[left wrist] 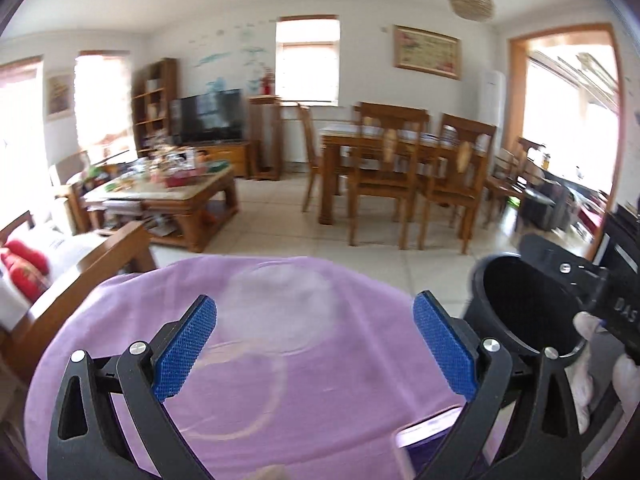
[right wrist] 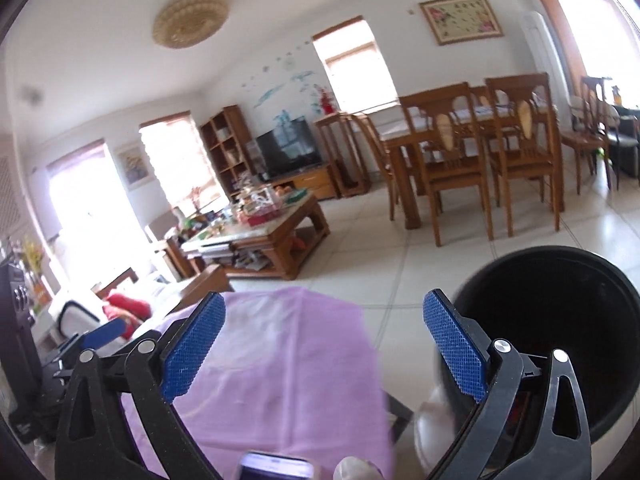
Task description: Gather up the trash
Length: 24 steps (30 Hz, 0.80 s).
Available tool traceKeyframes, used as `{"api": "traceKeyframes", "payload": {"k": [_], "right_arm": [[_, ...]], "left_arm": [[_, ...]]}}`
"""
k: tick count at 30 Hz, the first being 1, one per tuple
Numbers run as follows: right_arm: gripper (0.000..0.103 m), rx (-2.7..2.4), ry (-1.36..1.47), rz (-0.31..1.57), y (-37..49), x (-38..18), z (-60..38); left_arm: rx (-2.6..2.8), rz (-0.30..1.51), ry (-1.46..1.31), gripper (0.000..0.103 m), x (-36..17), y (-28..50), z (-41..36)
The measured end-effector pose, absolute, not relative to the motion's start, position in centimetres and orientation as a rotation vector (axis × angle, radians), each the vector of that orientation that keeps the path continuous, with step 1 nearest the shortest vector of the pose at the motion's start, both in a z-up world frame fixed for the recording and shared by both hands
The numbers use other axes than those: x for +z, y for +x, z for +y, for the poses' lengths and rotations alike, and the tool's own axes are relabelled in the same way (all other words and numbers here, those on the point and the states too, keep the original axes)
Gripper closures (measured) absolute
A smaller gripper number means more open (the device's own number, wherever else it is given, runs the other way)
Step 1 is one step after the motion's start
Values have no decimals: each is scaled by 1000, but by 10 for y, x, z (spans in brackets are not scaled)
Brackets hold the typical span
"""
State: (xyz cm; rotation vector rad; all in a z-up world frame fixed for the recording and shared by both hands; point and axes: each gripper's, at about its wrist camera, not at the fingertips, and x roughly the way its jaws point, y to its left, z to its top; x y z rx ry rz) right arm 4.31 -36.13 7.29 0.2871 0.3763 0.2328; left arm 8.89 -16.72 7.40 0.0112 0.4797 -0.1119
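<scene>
My left gripper is open and empty above a purple cloth that covers a small table. A black trash bin stands just right of the table; it also shows in the right wrist view. My right gripper is open and empty, over the cloth's right edge and beside the bin. The right gripper's black body shows in the left wrist view, held by a gloved hand. A whitish blurred object lies low near the bin; I cannot tell what it is.
A phone lies at the cloth's near edge. A sofa with red cushions stands to the left. A cluttered coffee table, a TV and a dining table with chairs stand across the tiled floor.
</scene>
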Motion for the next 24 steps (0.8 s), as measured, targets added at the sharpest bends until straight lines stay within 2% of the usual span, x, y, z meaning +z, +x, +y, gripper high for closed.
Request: {"api": "traceKeyframes", "payload": {"k": [6,13,24], "right_arm": [[5,264,230,357,47,77,-254],[5,282,135,377,53,51,-161],[5,268,31,278,33,25,-135]], "left_arm": [[103,431,-37,5,63,67,-78],[202,411,-50,5,51,41,-19],[244,435,-132,5,32,20,14]]}}
